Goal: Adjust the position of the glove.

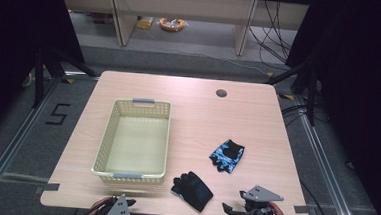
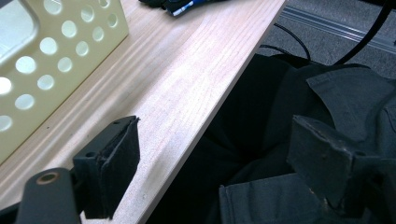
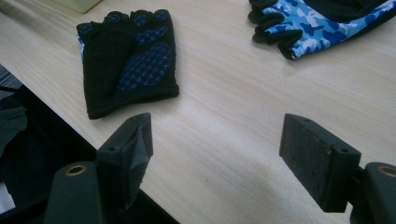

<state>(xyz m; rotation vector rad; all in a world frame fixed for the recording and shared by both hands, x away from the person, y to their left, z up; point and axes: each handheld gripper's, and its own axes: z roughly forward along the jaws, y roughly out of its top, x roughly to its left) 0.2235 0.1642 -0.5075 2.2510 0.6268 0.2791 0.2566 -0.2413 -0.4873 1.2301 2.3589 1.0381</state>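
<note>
Two fingerless gloves lie on the wooden table (image 1: 193, 112). A black one with a blue dotted palm (image 1: 192, 190) (image 3: 126, 60) rests near the front edge. A blue camouflage one (image 1: 227, 155) (image 3: 310, 25) lies farther back and to the right. My right gripper (image 1: 233, 210) (image 3: 217, 154) hovers open at the front edge, right of the black glove, nothing between its jaws. My left gripper (image 1: 128, 203) (image 2: 215, 163) is open at the front edge, below the basket (image 1: 134, 138) (image 2: 56, 56), straddling the table edge.
The cream perforated basket is empty, with grey handles, on the table's left half. A round cable hole (image 1: 221, 93) sits at the back. Dark clothing (image 2: 299, 140) of the person lies below the table edge. Floor rails run along both sides.
</note>
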